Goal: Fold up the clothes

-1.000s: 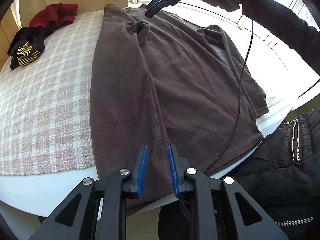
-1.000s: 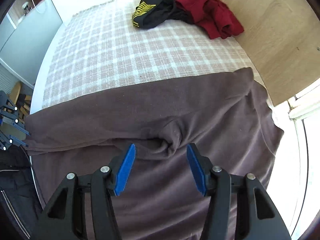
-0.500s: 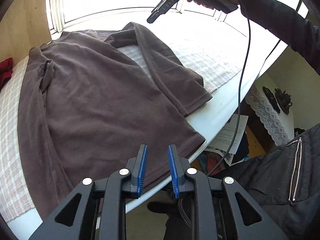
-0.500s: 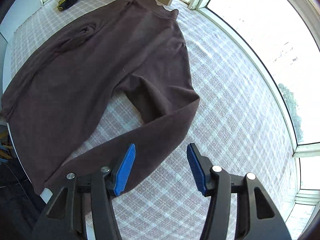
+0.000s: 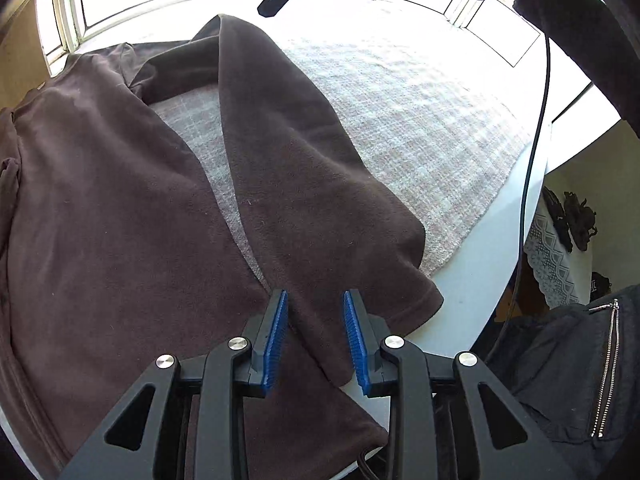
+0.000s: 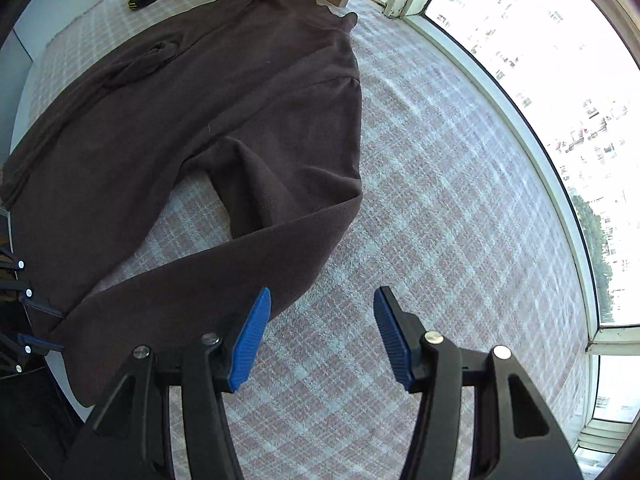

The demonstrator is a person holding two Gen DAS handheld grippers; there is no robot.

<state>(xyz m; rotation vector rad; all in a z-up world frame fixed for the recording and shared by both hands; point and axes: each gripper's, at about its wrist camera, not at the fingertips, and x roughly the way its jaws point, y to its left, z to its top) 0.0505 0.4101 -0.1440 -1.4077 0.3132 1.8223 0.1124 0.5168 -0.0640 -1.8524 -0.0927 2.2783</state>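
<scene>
Brown fleecy top (image 5: 120, 208) spread flat, sleeve (image 5: 304, 184) angled outward, perhaps creased; left gripper (image 5: 316, 338) opening, right gripper (image 6: 322, 336) apart.

Black jacket (image 5: 560, 364), blue-padded fingers (image 5: 276, 336)

Bare checked cloth (image 6: 440, 208) lies clear between sweater (image 6: 224, 112) and window frame (image 6: 532, 128).
</scene>
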